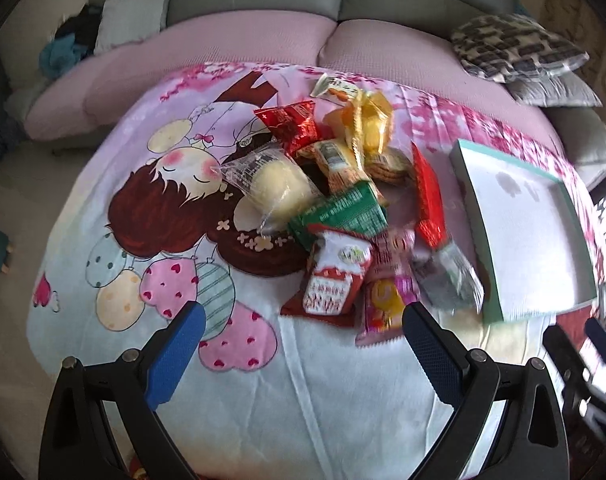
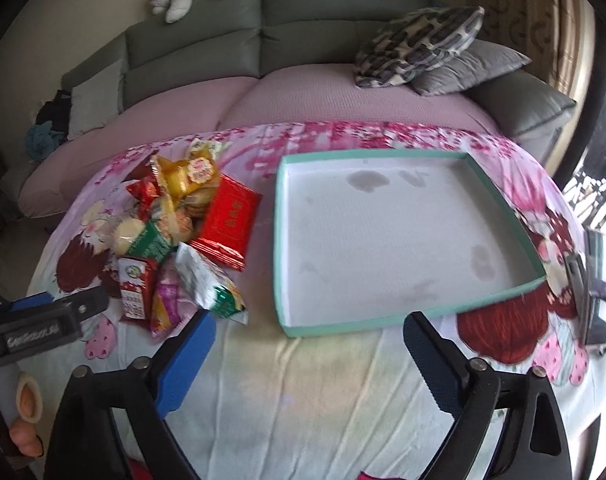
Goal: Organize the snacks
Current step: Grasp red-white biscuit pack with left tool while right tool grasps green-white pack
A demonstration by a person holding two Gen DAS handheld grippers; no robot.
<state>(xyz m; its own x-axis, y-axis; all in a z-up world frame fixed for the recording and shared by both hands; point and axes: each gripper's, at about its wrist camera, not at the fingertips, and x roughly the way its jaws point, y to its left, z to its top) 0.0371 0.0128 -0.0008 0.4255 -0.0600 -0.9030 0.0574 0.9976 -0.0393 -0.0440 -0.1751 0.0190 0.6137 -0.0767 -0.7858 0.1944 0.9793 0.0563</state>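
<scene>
while both grippers [image 1: 303, 328] [image 2: 309, 334] gape, they tilt over the cloth [image 2: 303, 400].

Both grippers, left gripper [image 1: 303, 322] and right gripper [image 2: 309, 330], have black arms with silver screws and blue-padded jaws; white lettering marks the left one, lower left of the right-wrist view
</scene>
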